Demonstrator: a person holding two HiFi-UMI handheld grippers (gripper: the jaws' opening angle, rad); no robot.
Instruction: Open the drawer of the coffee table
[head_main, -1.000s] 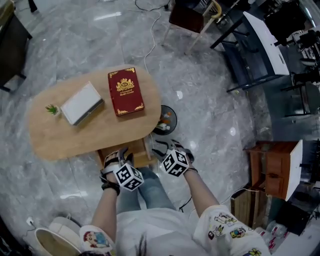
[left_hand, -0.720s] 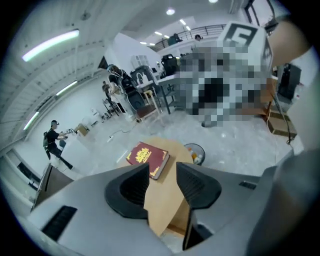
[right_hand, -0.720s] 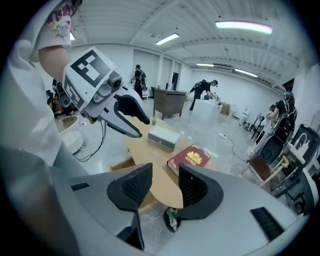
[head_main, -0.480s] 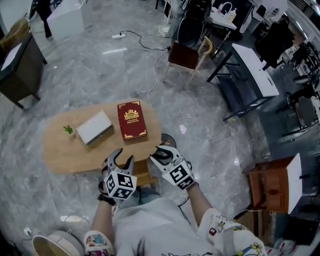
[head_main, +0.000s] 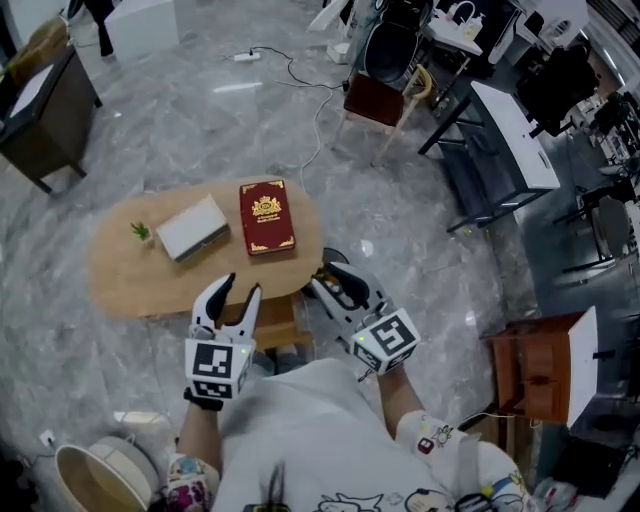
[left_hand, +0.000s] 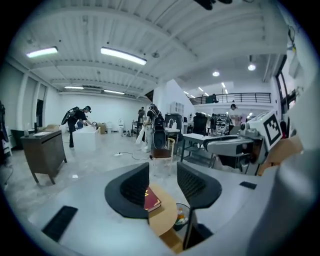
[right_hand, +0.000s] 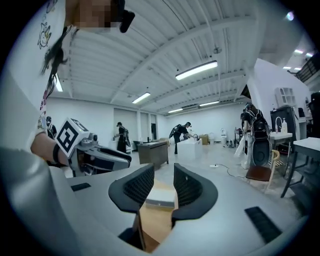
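Hovering over the oval desk's (head_main: 130, 275) near edge, the left claw (head_main: 240, 287) and right claw (head_main: 328, 278) stand part-open and empty; left has just been opening, right closing. The drawer (head_main: 275, 330) sits under that edge.

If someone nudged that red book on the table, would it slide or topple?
The red book lies flat on the wooden table, so it would probably slide, not tip. Its thick, hard-looking cover suggests it is stiff and fairly heavy.
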